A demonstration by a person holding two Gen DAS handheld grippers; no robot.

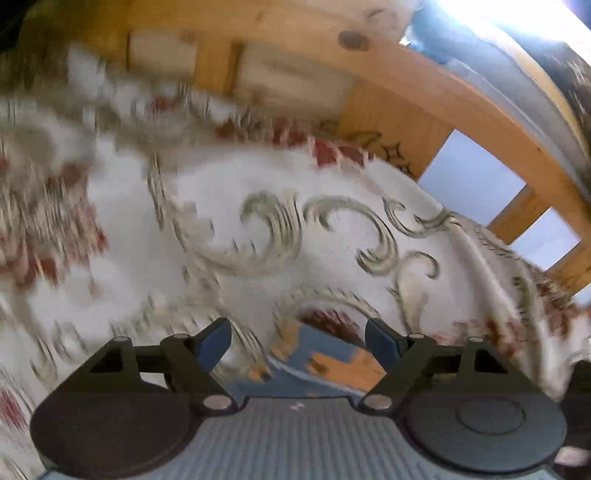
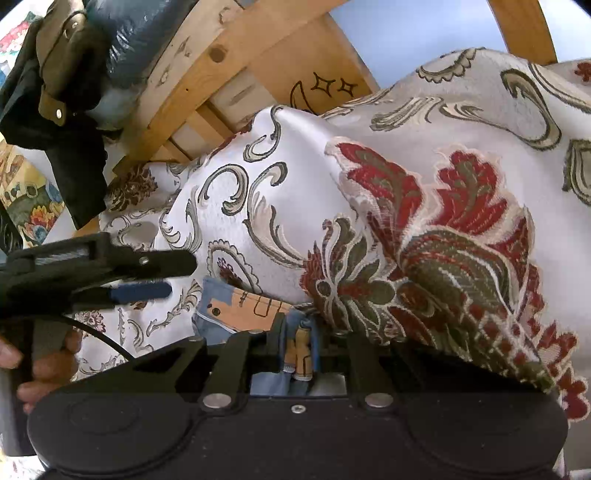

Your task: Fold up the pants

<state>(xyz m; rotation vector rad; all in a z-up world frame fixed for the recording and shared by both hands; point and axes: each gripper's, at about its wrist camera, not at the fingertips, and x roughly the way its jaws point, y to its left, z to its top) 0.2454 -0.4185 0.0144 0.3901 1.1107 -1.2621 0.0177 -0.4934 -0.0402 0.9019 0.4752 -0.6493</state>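
The pants (image 2: 243,308) are light blue with orange patches and lie mostly hidden under a fold of white brocade cloth (image 2: 424,155) with red and olive flowers. My right gripper (image 2: 300,349) is shut on a bunched blue and orange edge of the pants; the brocade hangs over its right finger. In the left wrist view, which is motion-blurred, my left gripper (image 1: 297,341) is open just above a corner of the pants (image 1: 325,363), holding nothing. The left gripper (image 2: 173,277) also shows in the right wrist view, left of the pants, with a person's hand (image 2: 48,363) on its handle.
A wooden frame (image 2: 258,48) with a drawn moon and stars (image 2: 325,90) stands right behind the cloth, with pale blue wall (image 1: 472,177) between its slats. A dark jacket (image 2: 62,92) hangs at the upper left beside a blue plastic-wrapped bundle (image 2: 125,33).
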